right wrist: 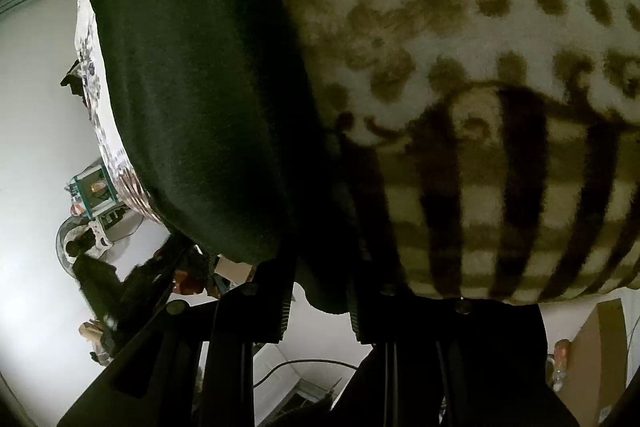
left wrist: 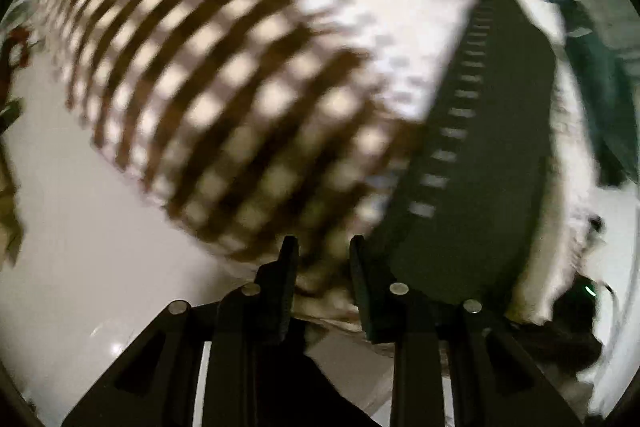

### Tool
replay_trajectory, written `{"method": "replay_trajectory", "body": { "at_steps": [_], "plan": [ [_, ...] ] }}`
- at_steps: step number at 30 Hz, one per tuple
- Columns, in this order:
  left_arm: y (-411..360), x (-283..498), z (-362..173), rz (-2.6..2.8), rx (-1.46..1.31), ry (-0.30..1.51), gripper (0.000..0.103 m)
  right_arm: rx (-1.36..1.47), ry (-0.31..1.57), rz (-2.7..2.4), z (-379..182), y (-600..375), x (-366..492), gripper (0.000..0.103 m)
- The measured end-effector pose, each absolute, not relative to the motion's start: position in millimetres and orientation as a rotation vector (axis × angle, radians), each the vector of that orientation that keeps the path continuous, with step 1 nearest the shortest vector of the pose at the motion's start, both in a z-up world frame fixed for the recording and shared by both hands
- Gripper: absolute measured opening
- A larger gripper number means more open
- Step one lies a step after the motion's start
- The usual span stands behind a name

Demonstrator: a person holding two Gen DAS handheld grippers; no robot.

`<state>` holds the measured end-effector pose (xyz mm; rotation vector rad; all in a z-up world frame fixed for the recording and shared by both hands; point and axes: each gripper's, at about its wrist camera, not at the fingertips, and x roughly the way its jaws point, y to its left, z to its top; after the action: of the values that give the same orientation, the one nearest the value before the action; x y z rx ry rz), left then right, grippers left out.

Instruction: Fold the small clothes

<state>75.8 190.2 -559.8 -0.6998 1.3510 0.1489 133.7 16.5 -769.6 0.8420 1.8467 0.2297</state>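
Dark green cloth [right wrist: 192,99] beside cream brown-striped fleece [right wrist: 480,155], filling view.

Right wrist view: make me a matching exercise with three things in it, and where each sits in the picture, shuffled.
Things:
1. dark green cloth
2. brown-patterned cream cloth
3. cardboard box

Places:
a. bottom right corner
b. left of centre
c. upper right

Pairs: 1-b; 2-c; 3-a

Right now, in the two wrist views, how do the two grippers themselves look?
Both look alike. The left gripper and the right gripper are matte black, each with two flat, ribbed fingers on angular black linkage arms with cut-out slots. Round silver pins mark the joints. No markings show.
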Motion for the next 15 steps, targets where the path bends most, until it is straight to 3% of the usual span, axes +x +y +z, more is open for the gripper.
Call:
{"method": "replay_trajectory", "body": {
  "at_steps": [1, 2, 3, 10, 11, 12, 13, 15],
  "plan": [
    [185, 76, -556, 0.094, -0.700, 1.345, 0.039, 0.840, 1.848, 0.230, -770, 16, 134, 0.025],
    [179, 76, -554, 0.049, -0.693, 1.347, 0.056, 0.840, 1.850, 0.232, -771, 16, 135, 0.025],
    [171, 77, -555, 0.020, -0.676, 1.352, 0.063, 0.840, 1.852, 0.233, -773, 16, 135, 0.025],
    [151, 77, -587, 0.020, -0.729, 1.394, 0.060, 0.834, 1.861, 0.224, -777, 12, 137, 0.025],
    [153, 76, -588, 0.018, -0.750, 1.382, 0.053, 0.828, 1.862, 0.226, -777, 12, 138, 0.025],
    [151, 73, -588, 0.012, -0.768, 1.366, 0.025, 0.823, 1.863, 0.228, -779, 10, 139, 0.025],
    [148, 71, -587, 0.003, -0.776, 1.365, 0.009, 0.822, 1.863, 0.227, -779, 10, 139, 0.025],
    [144, 65, -582, -0.002, -0.790, 1.350, 0.004, 0.821, 1.861, 0.226, -779, 9, 139, 0.025]
  ]
}}
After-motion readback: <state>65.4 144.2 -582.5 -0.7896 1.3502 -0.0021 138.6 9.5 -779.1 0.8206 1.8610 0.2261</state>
